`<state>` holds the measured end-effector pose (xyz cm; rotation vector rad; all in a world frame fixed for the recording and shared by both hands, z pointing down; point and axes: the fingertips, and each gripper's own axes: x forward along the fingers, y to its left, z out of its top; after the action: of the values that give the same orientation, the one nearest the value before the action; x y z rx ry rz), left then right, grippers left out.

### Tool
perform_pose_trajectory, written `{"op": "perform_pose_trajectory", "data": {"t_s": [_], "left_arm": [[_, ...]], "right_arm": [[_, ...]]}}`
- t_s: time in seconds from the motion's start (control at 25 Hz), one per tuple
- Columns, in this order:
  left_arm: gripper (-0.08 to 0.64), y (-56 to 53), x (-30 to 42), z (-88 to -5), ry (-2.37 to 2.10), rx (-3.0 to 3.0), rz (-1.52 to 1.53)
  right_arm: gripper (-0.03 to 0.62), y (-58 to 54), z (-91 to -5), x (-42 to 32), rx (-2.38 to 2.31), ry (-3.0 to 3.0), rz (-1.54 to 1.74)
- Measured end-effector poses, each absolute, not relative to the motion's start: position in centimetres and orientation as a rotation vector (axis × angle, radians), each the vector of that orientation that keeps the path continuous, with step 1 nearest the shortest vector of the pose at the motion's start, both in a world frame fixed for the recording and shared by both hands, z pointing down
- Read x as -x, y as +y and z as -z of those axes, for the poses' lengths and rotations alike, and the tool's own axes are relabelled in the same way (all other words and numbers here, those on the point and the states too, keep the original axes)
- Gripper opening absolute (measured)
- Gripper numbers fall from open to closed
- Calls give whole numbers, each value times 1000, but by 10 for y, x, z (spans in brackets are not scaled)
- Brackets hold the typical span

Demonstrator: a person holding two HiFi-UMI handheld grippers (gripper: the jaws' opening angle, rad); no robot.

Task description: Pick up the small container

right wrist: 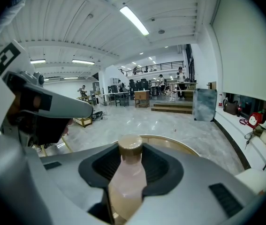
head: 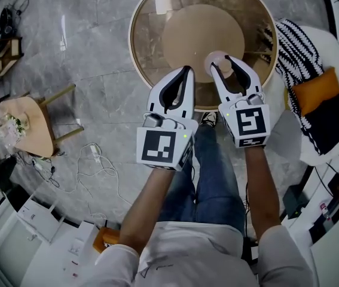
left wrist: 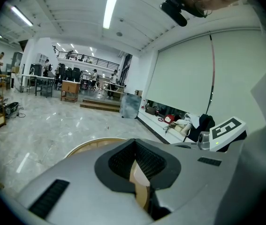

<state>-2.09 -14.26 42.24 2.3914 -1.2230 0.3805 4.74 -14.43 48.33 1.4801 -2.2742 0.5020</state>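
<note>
Grey marble floor (head: 97, 17) spreads under a round glass-topped table with a wooden rim (head: 134, 46). Over the near part of this table is the small pale pink container (right wrist: 127, 177) with its tan cap (right wrist: 130, 146). It stands upright between the two jaws of the right gripper (head: 224, 66), whose dark pads clasp its body from both sides while the cap pokes out above them. Whether its base touches the glass cannot be told. Just beside it, the left gripper (head: 186, 70) hangs over the table's near edge with its jaws pressed together at the tips and nothing in them. Off to the right, a black-and-white striped fabric (head: 295, 46) and an orange cushion (head: 315, 88) lie on a white seat. On the left stands a small wooden side table (head: 28, 121), with loose white cables (head: 91, 160) on the floor near it.
</note>
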Motion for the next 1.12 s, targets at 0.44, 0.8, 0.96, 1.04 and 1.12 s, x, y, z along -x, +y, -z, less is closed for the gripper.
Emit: {"op": "perform_pose_trajectory", "data": {"t_s": [0.44, 0.8, 0.96, 1.04, 1.12], "left_arm": [[17, -140, 22, -391, -1221, -2419, -369], [17, -130, 18, -368, -1212, -2431, -369], [17, -126, 20, -355, -1226, -2462, -400], [17, -123, 21, -349, -1227, -2469, -404], [17, -120, 22, -344, -1228, -2467, -402]], "right_arm": [[147, -139, -447, -49, -1490, -2271, -513], [147, -133, -418, -50, -1470, -2280, -477], [147, -127, -408, -45, -1447, -2289, -476], [147, -125, -401, -44, -1442, -2295, -473], [147, -122, -396, -42, -1435, -2299, -477]]}}
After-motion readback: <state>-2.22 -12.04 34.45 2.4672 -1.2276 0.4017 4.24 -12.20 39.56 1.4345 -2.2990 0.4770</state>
